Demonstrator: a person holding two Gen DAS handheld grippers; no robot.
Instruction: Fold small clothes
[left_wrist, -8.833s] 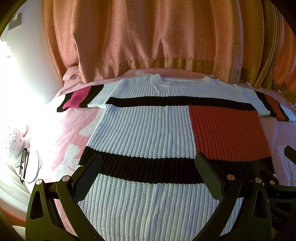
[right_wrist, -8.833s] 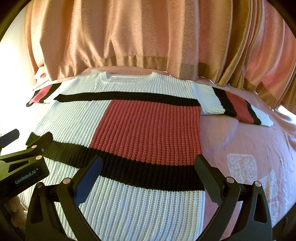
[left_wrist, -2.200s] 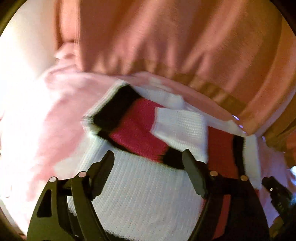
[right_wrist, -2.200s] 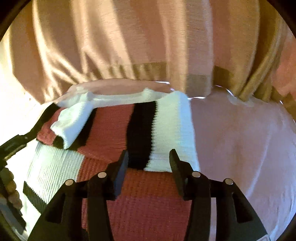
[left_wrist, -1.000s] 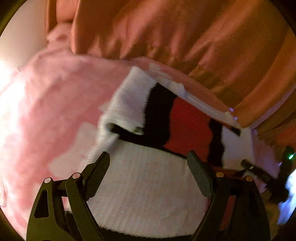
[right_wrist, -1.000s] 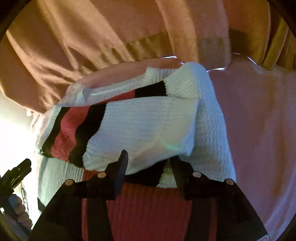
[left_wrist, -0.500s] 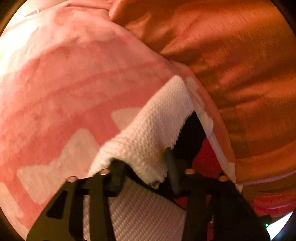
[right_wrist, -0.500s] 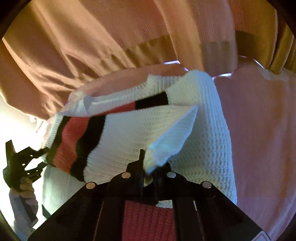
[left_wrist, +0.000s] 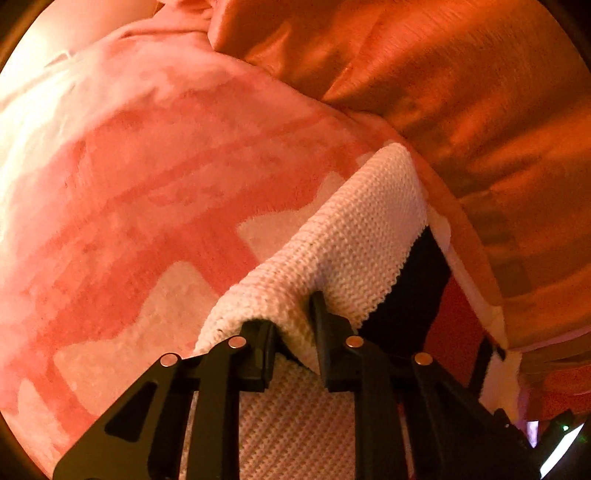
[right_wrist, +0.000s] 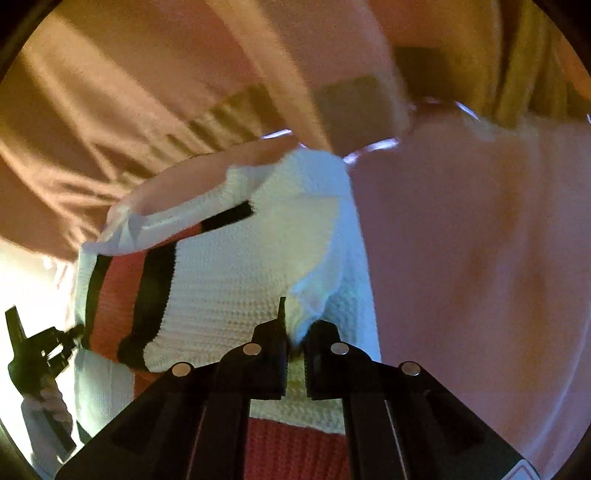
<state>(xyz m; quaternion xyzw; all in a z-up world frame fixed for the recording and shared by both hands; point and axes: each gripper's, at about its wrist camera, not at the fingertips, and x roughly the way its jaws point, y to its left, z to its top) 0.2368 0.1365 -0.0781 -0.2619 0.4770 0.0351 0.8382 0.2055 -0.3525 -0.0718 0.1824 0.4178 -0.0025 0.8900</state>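
A knit sweater (right_wrist: 229, 280) in white, black and red blocks lies on a pink bed, with both sleeves folded in over its body. My left gripper (left_wrist: 293, 325) is shut on the white folded left shoulder edge of the sweater (left_wrist: 354, 236) and lifts it a little. My right gripper (right_wrist: 294, 332) is shut on the white folded right shoulder edge, which bunches up between the fingers. The left gripper also shows at the far left of the right wrist view (right_wrist: 37, 347).
The pink patterned blanket (left_wrist: 147, 184) covers the bed to the left, and plain pink bedding (right_wrist: 480, 258) lies to the right. Orange curtains (left_wrist: 461, 92) hang close behind the sweater's collar.
Over the last second both grippers closed on the sweater's folded shoulder edges. The left gripper moved in close and raised its fold; the right one pinched the white edge.
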